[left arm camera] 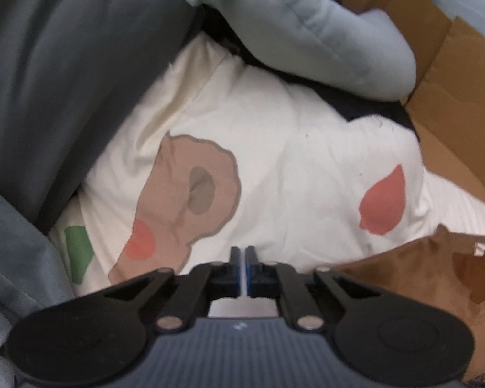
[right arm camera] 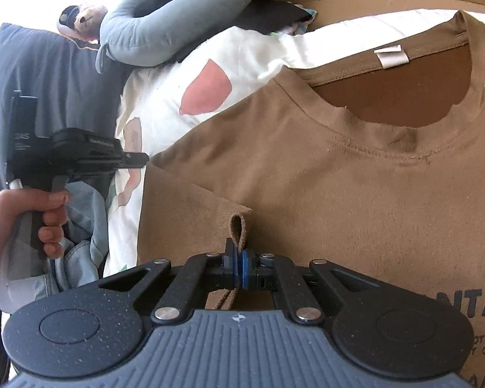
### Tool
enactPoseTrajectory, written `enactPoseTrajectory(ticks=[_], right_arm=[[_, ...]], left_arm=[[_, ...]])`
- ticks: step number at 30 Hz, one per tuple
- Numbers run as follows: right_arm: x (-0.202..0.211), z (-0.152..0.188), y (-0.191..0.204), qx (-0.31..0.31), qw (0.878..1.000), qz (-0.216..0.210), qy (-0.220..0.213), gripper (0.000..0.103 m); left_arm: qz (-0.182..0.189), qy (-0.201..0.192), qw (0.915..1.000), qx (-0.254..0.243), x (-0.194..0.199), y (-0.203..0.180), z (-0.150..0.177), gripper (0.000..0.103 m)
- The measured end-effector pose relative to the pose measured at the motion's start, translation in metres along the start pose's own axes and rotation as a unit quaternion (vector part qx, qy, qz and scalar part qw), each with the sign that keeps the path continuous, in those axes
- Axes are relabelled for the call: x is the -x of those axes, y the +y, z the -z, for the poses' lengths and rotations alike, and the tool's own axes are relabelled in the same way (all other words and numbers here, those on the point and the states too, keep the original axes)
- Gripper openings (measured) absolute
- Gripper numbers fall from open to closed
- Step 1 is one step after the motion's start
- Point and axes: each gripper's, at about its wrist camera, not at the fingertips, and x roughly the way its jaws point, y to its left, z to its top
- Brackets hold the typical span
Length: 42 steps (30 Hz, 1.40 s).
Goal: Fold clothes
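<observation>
The right tongs [right arm camera: 241, 258] pinched a folded edge of the brown T-shirt [right arm camera: 355, 194] at lower centre; the left tongs [left arm camera: 242, 255] were closed and empty above the white quilt [left arm camera: 274, 161].

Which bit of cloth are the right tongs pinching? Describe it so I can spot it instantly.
Start at the brown T-shirt lying neck-up on the white printed bedding. At its left side the sleeve folds inward; the right tongs are shut on a small upright loop of hem, the only raised fold there.
</observation>
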Motion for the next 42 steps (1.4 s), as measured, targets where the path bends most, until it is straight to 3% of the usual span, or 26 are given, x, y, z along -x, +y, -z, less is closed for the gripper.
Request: enactPoseTrajectory(ticks=[2,4,8,11,16,18,21,24,28,31,33,35,37,42], right_arm=[[-0.001,0.0,-0.002,-0.005,1.0,0.002,0.0,0.002],[-0.003,-0.001,-0.006,-0.017,1.0,0.005,-0.001,0.004],[-0.004,-0.002,-0.015,-0.039,0.999,0.006,-0.005,0.006],[-0.004,-0.003,-0.021,-0.05,0.999,0.001,-0.006,0.006],[-0.008,-0.008,-0.025,-0.069,0.998,-0.001,-0.002,0.006],[-0.01,-0.011,-0.024,-0.062,0.998,0.0,-0.002,0.003],[-0.01,-0.014,-0.018,-0.034,0.999,0.004,0.001,0.001],[-0.002,-0.02,-0.009,-0.003,1.0,-0.003,-0.01,0.001],[0.002,-0.025,-0.01,0.005,1.0,0.012,-0.023,0.0],[0.0,-0.027,-0.015,0.006,1.0,0.021,-0.02,0.004],[-0.003,-0.028,-0.023,-0.017,0.999,0.027,-0.001,0.006],[0.001,-0.026,-0.029,-0.033,0.999,0.02,0.005,0.008],[0.007,-0.022,-0.031,-0.032,0.999,0.014,0.002,0.017],[0.012,-0.01,-0.032,-0.032,0.999,-0.025,0.029,0.018]], left_arm=[[0.013,-0.001,0.9999,-0.002,0.007,0.002,0.001,0.01],[0.022,0.0,0.9998,-0.003,0.012,0.004,0.004,0.017],[0.05,0.012,0.9987,-0.002,0.01,0.002,0.011,0.046],[0.064,0.019,0.9977,-0.008,0.006,-0.002,0.018,0.044],[0.084,0.029,0.9958,-0.019,-0.002,-0.008,0.028,0.03],[0.078,0.033,0.996,-0.029,-0.008,-0.014,0.028,0.016],[0.048,0.025,0.9973,-0.049,-0.013,-0.023,0.028,0.01],[0.017,0.011,0.998,-0.06,-0.016,-0.032,0.029,0.01],[0.007,0.007,0.9987,-0.05,-0.02,-0.032,0.03,0.011],[-0.001,0.011,0.999,-0.044,-0.019,-0.031,0.029,0.018],[-0.007,0.01,0.9989,-0.045,-0.014,-0.03,0.027,0.03],[-0.005,-0.004,0.999,-0.045,-0.001,-0.025,0.027,0.031],[0.008,-0.014,0.999,-0.042,0.014,-0.021,0.035,0.029],[0.043,-0.026,0.9982,-0.033,0.047,-0.012,0.061,0.029]])
